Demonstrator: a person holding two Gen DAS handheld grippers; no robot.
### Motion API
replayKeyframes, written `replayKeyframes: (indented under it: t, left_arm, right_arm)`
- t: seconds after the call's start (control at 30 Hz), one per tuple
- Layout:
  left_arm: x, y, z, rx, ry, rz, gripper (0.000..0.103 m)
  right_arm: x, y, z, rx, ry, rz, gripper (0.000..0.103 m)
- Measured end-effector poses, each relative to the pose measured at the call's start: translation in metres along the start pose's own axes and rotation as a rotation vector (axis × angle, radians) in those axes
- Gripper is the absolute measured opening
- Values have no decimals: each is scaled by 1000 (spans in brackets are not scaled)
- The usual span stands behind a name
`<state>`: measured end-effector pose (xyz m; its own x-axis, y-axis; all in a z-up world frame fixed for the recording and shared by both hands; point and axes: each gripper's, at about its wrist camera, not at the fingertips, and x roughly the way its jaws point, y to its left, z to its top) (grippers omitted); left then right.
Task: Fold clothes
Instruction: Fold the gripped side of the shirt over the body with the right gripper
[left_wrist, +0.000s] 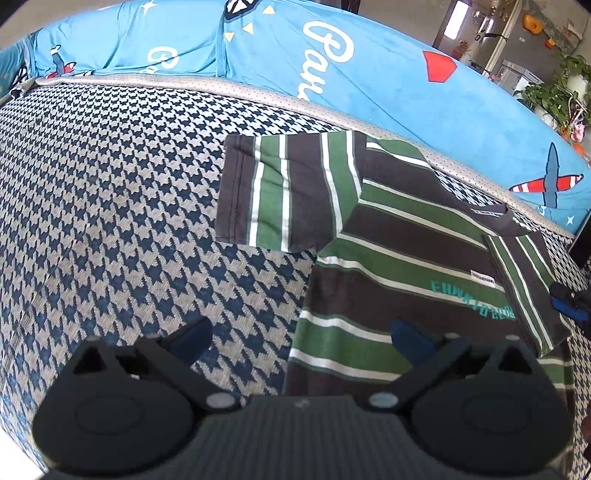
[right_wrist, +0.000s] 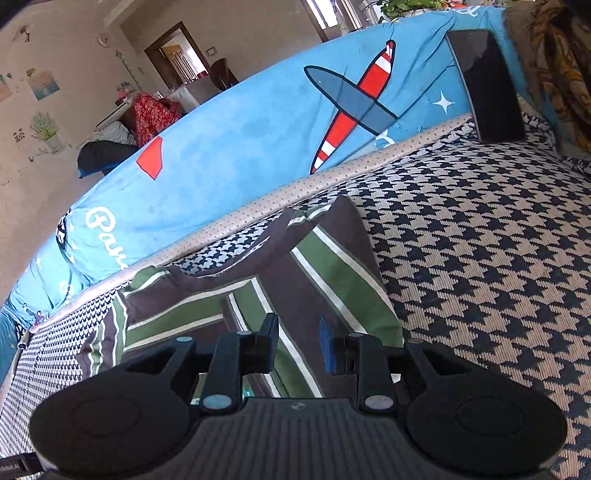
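Nearest in the left wrist view, the left gripper (left_wrist: 301, 341) is held with its jaws spread wide and nothing between them, one finger over the houndstooth sofa cover (left_wrist: 110, 184) and the other over the lower body of the striped T-shirt (left_wrist: 399, 254). In the right wrist view, the right gripper (right_wrist: 298, 345) is seen with a narrow gap between its pads; no cloth is pinched there, so the jaws are judged released, poised just above the folded-in sleeve (right_wrist: 332, 273).

The shirt, striped green, dark brown and white, is laid flat on the seat. Its right sleeve is already turned inward across the chest, while the left sleeve (left_wrist: 269, 192) is spread out to the side, unfolded. The collar (right_wrist: 236, 254) is pointed toward the grey piped seat edge (right_wrist: 258, 206).

The step in hand is judged to be the side folds, with one side done and the other outstanding. Next, the outstretched sleeve would need to be grasped near its cuff by the left gripper and carried across the body, with the layers kept smooth.

Farther back, a blue aeroplane-print cover (right_wrist: 258, 122) is draped over the backrest, and a dark phone (right_wrist: 484, 85) is leaned against it.
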<state>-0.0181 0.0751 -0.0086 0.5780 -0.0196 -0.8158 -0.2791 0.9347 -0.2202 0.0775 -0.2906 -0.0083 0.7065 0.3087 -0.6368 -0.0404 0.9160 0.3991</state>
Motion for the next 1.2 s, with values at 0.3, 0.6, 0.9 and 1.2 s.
replayKeyframes:
  t: [0.3, 0.6, 0.9, 1.2]
  left_arm:
    - [2, 37, 16, -158, 1, -18, 103]
    - [15, 56, 41, -235, -39, -70, 103]
    - [34, 61, 66, -240, -101, -83, 103]
    - [58, 59, 82, -228, -116, -71, 103]
  right_arm:
    - [14, 6, -14, -61, 60, -81, 33]
    - [6, 24, -22, -95, 82, -107, 33]
    - [-26, 71, -60, -130, 158, -42, 40]
    - [-25, 91, -83, -153, 223, 20, 43]
